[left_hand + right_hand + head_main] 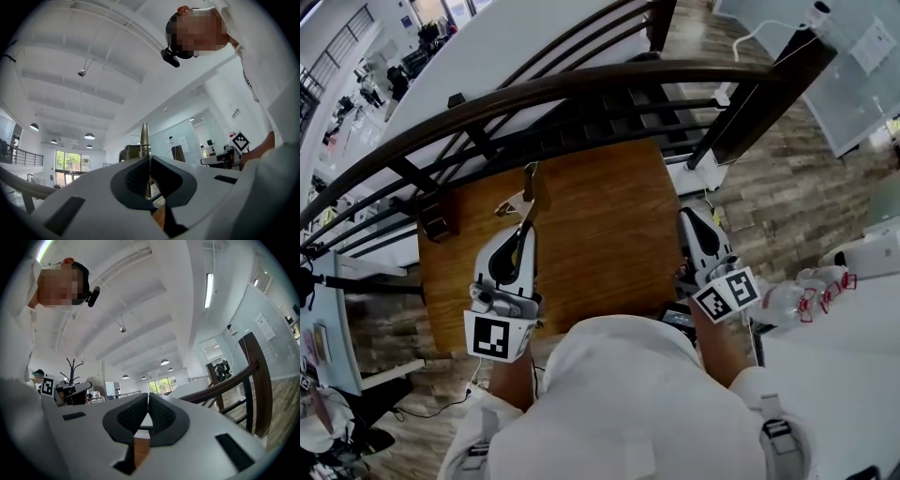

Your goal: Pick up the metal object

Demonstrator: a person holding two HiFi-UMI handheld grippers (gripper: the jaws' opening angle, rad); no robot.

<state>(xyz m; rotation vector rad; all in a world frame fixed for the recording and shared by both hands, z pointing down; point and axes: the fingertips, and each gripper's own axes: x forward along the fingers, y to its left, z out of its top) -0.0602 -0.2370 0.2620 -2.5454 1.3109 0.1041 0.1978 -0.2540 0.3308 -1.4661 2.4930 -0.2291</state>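
Gripping a thin metal piece (531, 181), the left claw (149, 161) is clenched on it. The piece sticks up past the claw tips, over the left part of the wooden surface (609, 234). A dark curved railing (581, 89) runs across beyond the surface's far edge. The right claw (148, 398) sits at the surface's right edge, clenched w/ nothing btwn its pads. The person's white top (637, 394) fills the bottom of the head view.
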